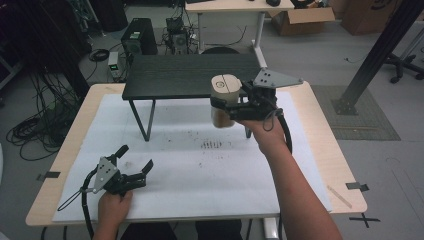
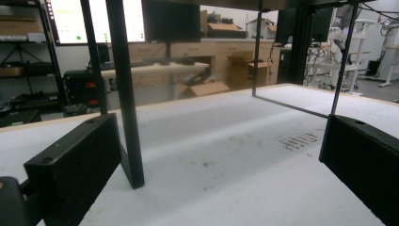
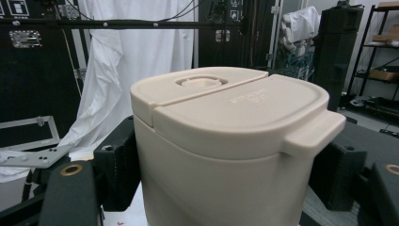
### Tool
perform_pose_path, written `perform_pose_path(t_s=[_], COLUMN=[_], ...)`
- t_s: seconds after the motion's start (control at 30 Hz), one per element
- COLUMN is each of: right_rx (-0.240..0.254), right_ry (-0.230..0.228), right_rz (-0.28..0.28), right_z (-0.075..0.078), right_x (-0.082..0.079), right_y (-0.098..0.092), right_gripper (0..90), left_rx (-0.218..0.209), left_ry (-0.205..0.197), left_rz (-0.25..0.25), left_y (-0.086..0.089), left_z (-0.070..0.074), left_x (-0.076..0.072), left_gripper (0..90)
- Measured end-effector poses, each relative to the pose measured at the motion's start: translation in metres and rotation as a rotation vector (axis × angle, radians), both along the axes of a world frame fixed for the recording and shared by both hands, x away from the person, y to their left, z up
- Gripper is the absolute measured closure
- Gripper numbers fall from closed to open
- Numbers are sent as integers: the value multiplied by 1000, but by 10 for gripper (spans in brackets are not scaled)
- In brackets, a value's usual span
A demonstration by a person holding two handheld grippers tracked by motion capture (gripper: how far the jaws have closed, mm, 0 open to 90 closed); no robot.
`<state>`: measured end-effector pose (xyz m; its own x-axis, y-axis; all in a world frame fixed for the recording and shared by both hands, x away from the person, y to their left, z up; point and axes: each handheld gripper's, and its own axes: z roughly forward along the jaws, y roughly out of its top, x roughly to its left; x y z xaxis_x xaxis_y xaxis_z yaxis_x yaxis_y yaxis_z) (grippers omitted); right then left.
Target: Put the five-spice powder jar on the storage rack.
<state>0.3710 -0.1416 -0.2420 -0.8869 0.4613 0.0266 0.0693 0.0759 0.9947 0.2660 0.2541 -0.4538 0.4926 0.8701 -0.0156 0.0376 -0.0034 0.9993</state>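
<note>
The table (image 1: 320,150) carries a white sheet (image 1: 200,170) over most of its top, marked with small dark specks near the middle. A low black shelf (image 1: 190,75) on thin legs stands on the far half.

The beige container (image 1: 224,100), lid on, is held clear of the sheet, just in front of the shelf's right near edge and about level with its top. Judgement: it is either bound for the shelf or just taken from it; which cannot be told.

The right tool (image 1: 226,106) is clamped on the container's sides, below the lid. The right forearm reaches far forward, wrist level.

The left tool (image 1: 134,159) rests low on the near left of the sheet, jaws spread and empty, pointing toward the shelf, apparently idle.
</note>
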Motion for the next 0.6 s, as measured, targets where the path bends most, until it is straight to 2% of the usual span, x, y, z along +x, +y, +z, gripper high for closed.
perform_pose_path(t_s=[0.6], right_rx=[9], right_ry=[18], right_rz=[-44], right_z=[16], right_x=[19], right_y=[-1], right_gripper=[242], left_rx=[0], left_ry=[1], left_rz=[-1], left_y=[0], left_z=[0], left_x=[0], left_gripper=[2])
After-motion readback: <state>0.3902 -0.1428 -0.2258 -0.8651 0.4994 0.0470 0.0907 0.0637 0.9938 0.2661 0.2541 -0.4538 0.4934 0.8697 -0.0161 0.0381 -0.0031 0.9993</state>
